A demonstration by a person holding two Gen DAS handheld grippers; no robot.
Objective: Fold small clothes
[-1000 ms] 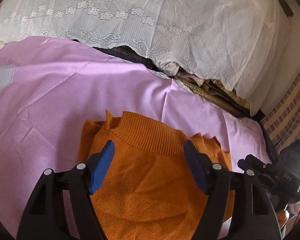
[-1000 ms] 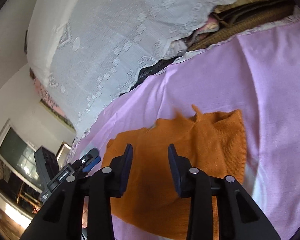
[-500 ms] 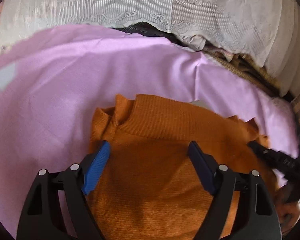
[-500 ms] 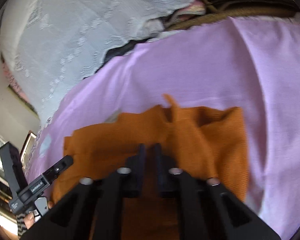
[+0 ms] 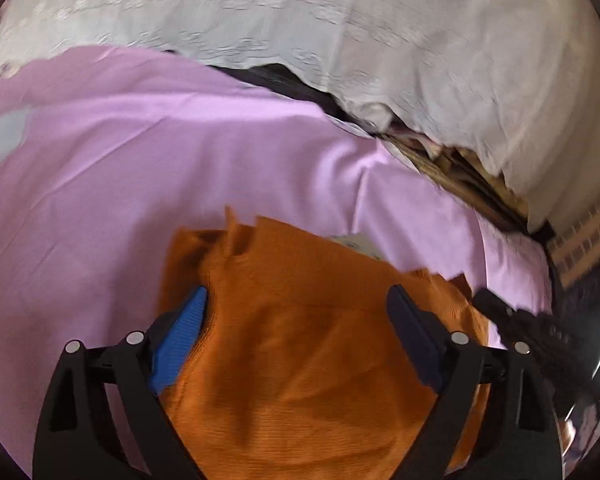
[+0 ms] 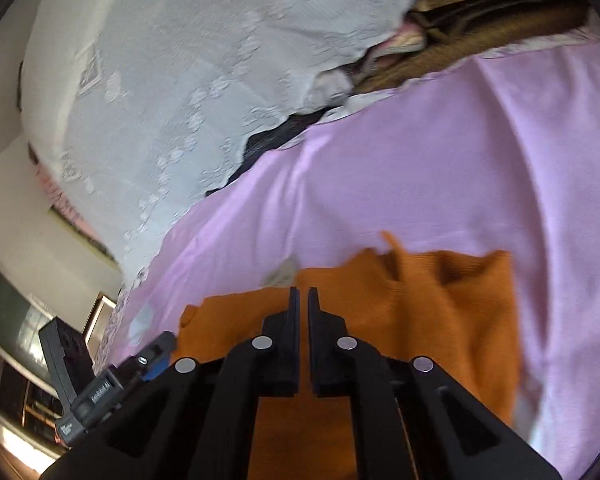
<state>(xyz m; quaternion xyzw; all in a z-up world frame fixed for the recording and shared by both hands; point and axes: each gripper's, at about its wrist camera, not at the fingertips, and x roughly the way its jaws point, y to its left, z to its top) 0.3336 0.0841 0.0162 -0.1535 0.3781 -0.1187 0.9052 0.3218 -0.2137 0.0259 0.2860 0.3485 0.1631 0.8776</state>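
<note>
An orange sweater lies partly folded on a pink sheet, filling the 6 o'clock half of the left view. The left gripper hangs over it, jaws wide apart, holding nothing. The right gripper — parted a second ago — has now closed to a thin slit above the sweater's edge; whether it pinches cloth cannot be told. This likely begins the next fold. A white lace cover sits at 12 o'clock.
</note>
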